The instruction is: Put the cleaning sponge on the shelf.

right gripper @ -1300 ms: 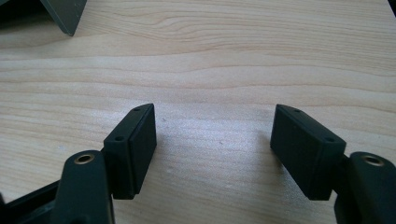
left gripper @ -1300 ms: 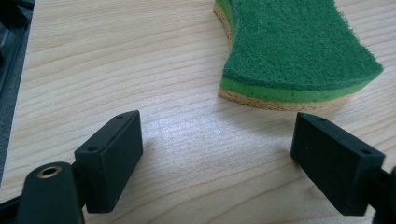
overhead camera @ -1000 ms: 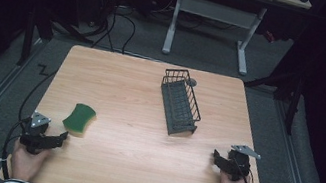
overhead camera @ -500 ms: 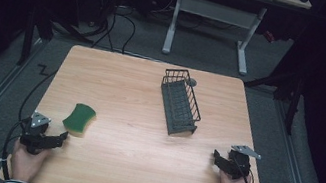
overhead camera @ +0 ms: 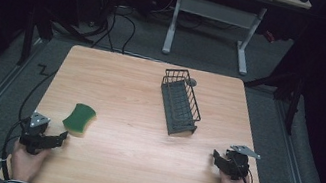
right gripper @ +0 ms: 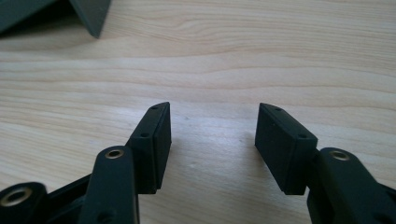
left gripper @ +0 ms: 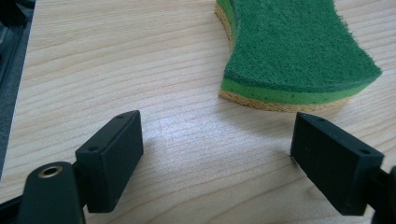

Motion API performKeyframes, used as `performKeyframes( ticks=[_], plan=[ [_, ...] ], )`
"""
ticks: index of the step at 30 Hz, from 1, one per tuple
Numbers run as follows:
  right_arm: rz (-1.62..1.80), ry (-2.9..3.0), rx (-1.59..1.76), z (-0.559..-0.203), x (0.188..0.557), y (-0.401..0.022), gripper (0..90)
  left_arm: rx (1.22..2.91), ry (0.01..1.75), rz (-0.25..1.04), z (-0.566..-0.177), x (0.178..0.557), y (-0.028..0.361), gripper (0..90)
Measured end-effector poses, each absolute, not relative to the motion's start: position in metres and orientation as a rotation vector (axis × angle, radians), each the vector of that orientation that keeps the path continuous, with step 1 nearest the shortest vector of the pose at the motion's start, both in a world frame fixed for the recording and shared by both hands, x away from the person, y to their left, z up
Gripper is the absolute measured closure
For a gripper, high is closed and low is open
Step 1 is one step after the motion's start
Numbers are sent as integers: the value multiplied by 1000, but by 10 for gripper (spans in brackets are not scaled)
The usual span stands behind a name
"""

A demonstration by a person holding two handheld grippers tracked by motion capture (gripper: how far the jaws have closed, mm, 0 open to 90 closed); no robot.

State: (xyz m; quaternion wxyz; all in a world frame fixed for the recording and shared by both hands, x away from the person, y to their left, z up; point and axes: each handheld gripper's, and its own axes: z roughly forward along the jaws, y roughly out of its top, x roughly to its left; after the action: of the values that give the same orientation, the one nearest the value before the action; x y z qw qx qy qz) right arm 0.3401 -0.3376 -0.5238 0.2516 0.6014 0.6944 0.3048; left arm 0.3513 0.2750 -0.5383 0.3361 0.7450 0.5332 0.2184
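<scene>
Wooden table [overhead camera: 146,119], both hands low

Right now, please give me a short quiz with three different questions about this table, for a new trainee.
1. True or false: the sponge lies inside the wire rack.
2. Which gripper is nearer the sponge: A) left gripper B) right gripper?
3. Fill in: the sponge's top side is ____.

Key: 1. False, it lies on the table, apart from the rack. 2. A. 3. Green.
</scene>
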Motion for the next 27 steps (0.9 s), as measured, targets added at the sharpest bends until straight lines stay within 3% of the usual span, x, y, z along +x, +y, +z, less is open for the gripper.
performKeyframes(
  ticks=[10,17,27],
  plan=[
    [1002,1970,1541,-481,347,-321,452,1955,1389,581,-538,351,274,177],
    [1084,1989,1487,-441,372,-308,470,1955,1389,581,-538,351,274,177],
    [1069,2034,1463,-414,412,-287,483,1958,1388,581,-538,351,274,177]
  ],
)
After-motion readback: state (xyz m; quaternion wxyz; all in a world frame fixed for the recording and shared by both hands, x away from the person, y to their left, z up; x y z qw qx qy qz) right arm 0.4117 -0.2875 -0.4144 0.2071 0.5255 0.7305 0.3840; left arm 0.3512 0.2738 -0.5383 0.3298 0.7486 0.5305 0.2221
